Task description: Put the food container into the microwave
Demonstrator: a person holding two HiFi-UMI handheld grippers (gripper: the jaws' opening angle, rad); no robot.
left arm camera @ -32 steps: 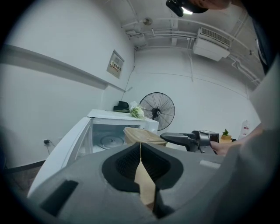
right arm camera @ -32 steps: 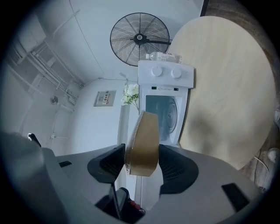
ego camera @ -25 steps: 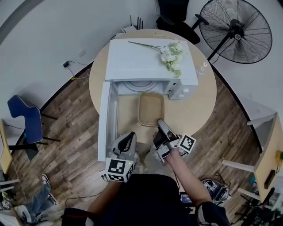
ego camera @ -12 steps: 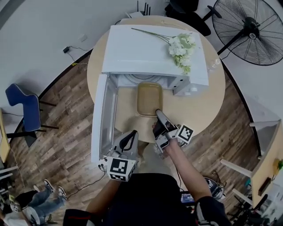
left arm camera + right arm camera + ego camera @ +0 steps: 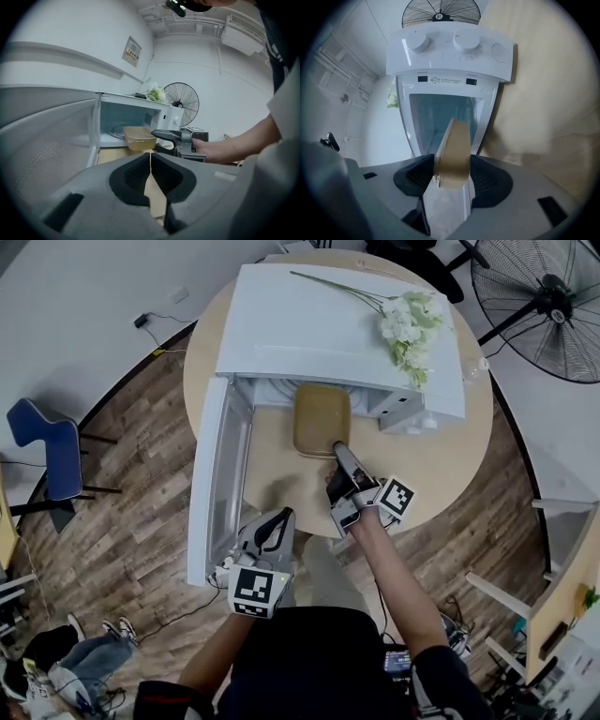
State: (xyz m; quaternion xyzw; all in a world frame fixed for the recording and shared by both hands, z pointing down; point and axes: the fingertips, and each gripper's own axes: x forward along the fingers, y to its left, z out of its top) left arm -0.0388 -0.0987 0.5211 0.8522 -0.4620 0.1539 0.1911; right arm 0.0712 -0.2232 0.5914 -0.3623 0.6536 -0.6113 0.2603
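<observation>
Food container (image 5: 452, 150) between right gripper (image 5: 452, 180) jaws

The right gripper (image 5: 340, 454) is stretched out to the far side on a nearly straight right forearm (image 5: 394, 582), rolled onto its side, its fingers clamped on the near edge of the food container (image 5: 322, 420). The left gripper (image 5: 279, 519) hangs nearer the body, to the left, tilted slightly downward, fingers closed together on nothing.

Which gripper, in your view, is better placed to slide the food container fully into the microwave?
Right: the right gripper is shut on the food container at the mouth of the microwave; the left gripper hangs back, jaws together, empty.
</observation>
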